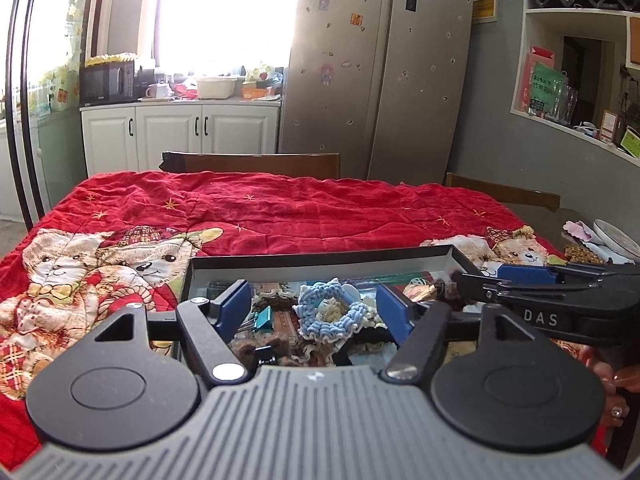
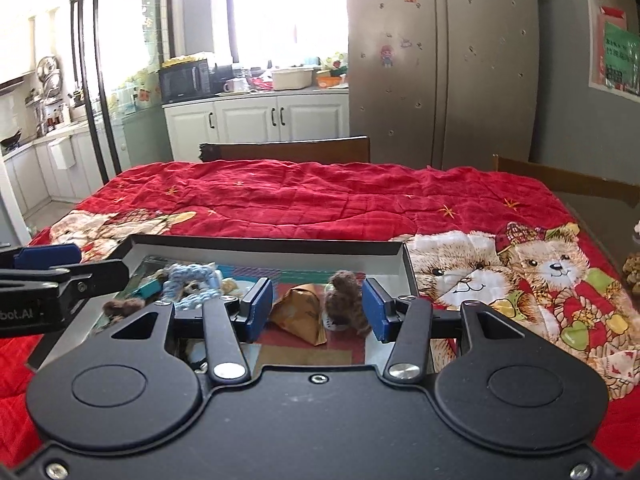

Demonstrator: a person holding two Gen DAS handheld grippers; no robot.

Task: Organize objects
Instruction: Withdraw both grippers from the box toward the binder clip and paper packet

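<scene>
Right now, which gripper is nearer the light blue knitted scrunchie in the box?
Left. The left gripper hangs open directly over the scrunchie, which shows between its fingers; the right gripper frames the tan packet, the scrunchie off to its left.

Left wrist view: sitting on the left gripper (image 1: 314, 312), looking forward and slightly down, close over the tray (image 1: 320, 258).
Right wrist view: riding on the right gripper (image 2: 318, 308), facing the same way, close over the tray's right part.
Shared: both are taking in the tray, red quilt (image 1: 280, 208), chair (image 2: 288, 150), fridge (image 2: 440, 60); each is catching the other gripper at its edge.
</scene>
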